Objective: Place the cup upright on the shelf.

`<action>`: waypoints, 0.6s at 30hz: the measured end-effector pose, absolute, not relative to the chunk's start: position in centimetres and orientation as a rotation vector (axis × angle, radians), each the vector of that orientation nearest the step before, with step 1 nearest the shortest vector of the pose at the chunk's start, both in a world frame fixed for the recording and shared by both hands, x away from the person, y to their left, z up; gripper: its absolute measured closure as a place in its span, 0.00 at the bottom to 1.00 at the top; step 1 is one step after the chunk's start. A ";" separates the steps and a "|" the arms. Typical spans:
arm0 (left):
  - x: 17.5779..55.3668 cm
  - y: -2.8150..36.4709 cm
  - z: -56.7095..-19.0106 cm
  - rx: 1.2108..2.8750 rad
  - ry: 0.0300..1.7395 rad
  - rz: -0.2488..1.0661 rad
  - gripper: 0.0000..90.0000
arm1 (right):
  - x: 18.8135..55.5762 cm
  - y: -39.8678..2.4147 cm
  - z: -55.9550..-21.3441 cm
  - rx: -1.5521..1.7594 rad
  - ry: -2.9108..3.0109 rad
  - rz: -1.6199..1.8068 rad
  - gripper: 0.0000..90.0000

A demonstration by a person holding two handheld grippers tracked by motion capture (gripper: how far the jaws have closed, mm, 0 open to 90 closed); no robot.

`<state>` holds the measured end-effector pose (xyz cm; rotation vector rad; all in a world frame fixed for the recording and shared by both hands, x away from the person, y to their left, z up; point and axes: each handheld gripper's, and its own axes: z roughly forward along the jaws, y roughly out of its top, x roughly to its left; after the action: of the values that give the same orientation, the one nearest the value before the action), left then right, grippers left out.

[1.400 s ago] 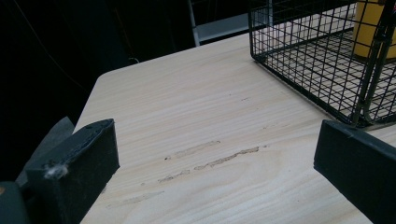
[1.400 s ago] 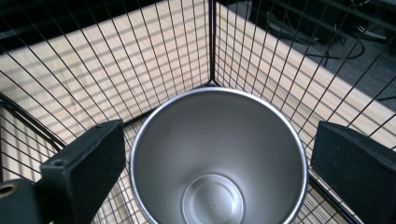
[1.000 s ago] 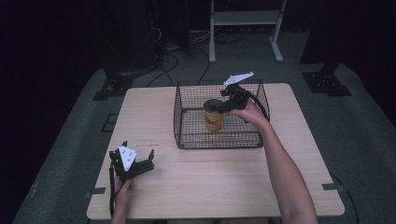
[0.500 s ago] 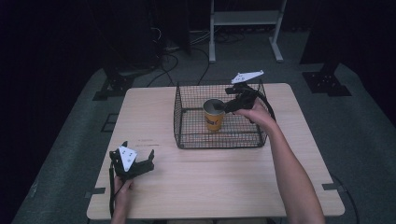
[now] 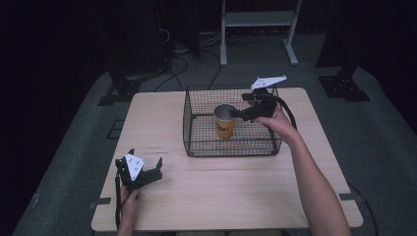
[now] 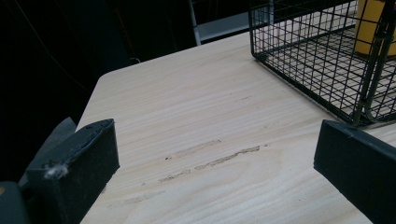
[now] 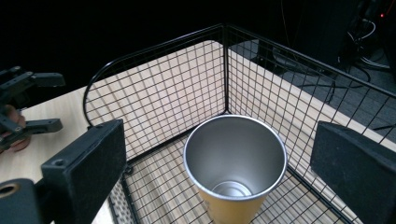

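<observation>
— On our left, the left gripper (image 5: 147, 173) rests on the table (image 5: 221, 187), jaws wide, empty.

— The cup (image 5: 225, 121) stands upright in the wire basket (image 5: 196, 123); our right gripper (image 5: 241, 114) hovers gaping above it, probably just released. Next we withdraw.

The high view looks forward and down on the whole table (image 5: 162, 118) from afar, while the left gripper view looks low and close over the wood and the right gripper view looks down from near, all sharing the wire basket (image 5: 196, 129).
</observation>
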<state>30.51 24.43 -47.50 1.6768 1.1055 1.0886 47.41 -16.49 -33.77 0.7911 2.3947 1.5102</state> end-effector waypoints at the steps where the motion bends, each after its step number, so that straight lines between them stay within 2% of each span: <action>1: 30.5 24.4 -47.5 1.677 1.106 1.089 0.00 | 47.2 -16.6 -33.8 0.787 2.394 1.509 0.03; 15: 30.5 24.4 -47.5 1.678 1.106 1.089 0.00 | 45.4 -18.2 -34.1 0.807 2.407 1.540 0.04; 18: 30.5 24.4 -47.5 1.678 1.106 1.090 0.00 | 44.7 -18.1 -33.8 0.816 2.418 1.552 0.07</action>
<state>30.51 24.41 -47.51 1.6776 1.1059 1.0901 44.67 -18.10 -33.75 0.8162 2.4175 1.5521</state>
